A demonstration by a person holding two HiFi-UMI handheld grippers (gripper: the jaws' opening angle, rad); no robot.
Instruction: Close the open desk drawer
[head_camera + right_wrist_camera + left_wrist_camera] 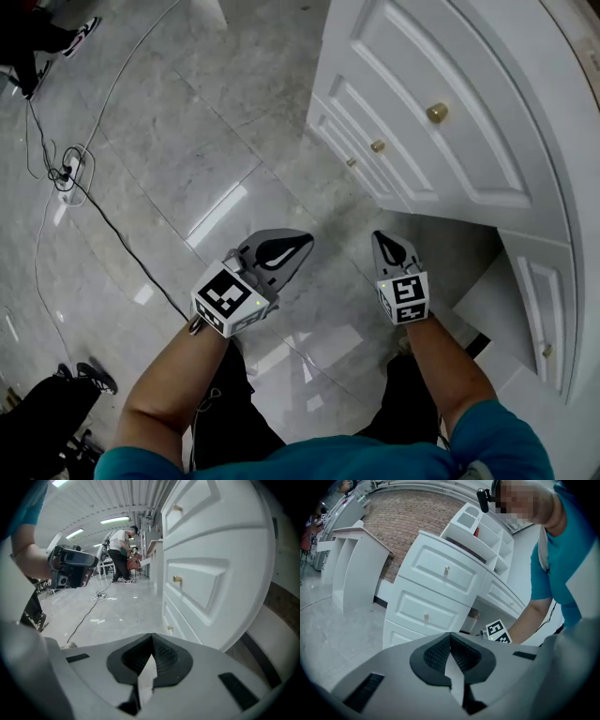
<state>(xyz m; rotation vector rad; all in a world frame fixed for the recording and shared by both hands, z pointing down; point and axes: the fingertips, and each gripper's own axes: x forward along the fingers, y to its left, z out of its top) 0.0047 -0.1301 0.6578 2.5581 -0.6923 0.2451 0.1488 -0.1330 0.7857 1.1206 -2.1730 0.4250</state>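
Note:
The white desk's drawer stack (441, 122) fills the upper right of the head view, with brass knobs (437, 112) on each front. The top drawer (443, 569) stands out further than the two below it, its front proud of theirs. Both grippers hang over the floor in front of the stack, touching nothing. My left gripper (302, 240) (450, 634) is shut and empty, pointing at the drawers. My right gripper (379, 236) (151, 637) is also shut and empty, close beside the drawer fronts (197, 583).
A black cable (122, 234) and a power strip (67, 178) lie on the marble floor at left. A bystander's shoes (89, 375) are at lower left. The desk's other pedestal (544, 300) stands at right, and a white stand (351, 569) beyond the desk.

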